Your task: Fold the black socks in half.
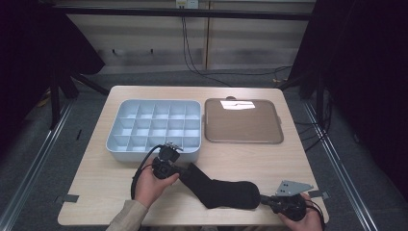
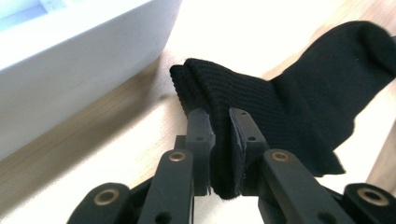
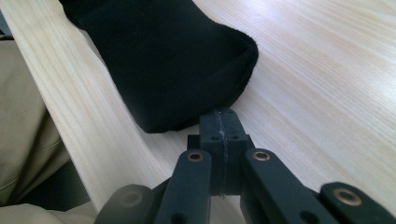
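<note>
Black sock (image 1: 222,191) lies flat on the pale wooden table (image 1: 96,163) in the lower middle of the high view, its ribbed cuff toward the left and its toe toward the right. The left gripper (image 1: 174,170), held in the person's left hand (image 1: 151,185) at the lower left of centre, has its jaws clamped on the cuff; in the left gripper view (image 2: 222,135) the two black pads pinch a fold of the ribbed fabric between them, with the cuff edge bunched above the pads and the rest of the sock running off to the upper right of the frame. Behind that gripper, toward the upper left, stands a light blue divided tray (image 1: 153,126), whose white wall (image 2: 70,70) shows at the upper left of the left gripper view, near the cuff but apart from it. The right gripper (image 1: 263,199) sits at the lower right of the high view in the person's right hand (image 1: 308,219), a grey three-cornered plate on top of it. In the right gripper view (image 3: 220,123) its jaws are pressed together with nothing between them, the tips just beside the rounded toe of the sock at the upper middle of that frame. A brown flat tray (image 1: 243,121) rests at the upper right of the table, well apart from the sock.
</note>
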Demonstrator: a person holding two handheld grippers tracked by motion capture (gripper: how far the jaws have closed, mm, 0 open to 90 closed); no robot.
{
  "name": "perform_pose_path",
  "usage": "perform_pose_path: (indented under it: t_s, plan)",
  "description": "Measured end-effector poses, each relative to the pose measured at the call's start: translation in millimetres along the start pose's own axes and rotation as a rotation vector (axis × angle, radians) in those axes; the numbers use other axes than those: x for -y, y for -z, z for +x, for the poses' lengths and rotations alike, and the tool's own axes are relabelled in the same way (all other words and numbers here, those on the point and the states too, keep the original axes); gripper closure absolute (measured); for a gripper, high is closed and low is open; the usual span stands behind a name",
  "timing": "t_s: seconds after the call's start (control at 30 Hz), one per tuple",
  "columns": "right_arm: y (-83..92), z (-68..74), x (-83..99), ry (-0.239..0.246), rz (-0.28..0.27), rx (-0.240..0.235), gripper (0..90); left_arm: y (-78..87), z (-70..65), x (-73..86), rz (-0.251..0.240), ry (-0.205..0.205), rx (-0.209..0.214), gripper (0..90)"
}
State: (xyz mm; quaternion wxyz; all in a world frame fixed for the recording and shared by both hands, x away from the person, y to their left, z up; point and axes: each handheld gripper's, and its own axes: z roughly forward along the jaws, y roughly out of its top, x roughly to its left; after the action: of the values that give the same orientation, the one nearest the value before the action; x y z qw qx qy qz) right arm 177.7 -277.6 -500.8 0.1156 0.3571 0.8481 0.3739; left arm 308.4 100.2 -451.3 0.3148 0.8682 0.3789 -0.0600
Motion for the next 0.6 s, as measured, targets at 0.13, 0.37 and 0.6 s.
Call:
perform_pose_path:
  t_s: [0.13, 0.37, 0.6]
  plan:
    - [-3.8, 2.8, -3.6, 0.01, 0.001, -0.018, 90.0, 7.1, -0.7, -0.6, 0.002, 0.014, 0.004, 79.3]
    - [-9.6, 4.8, -9.1, 0.022, 0.005, -0.034, 90.0, 14.7, -0.3, 0.7, 0.009, 0.018, 0.002, 79.5]
    - [-16.2, 7.1, -16.7, 0.043, 0.005, -0.053, 90.0, 22.8, 1.4, 2.7, 0.008, 0.021, 0.003, 79.6]
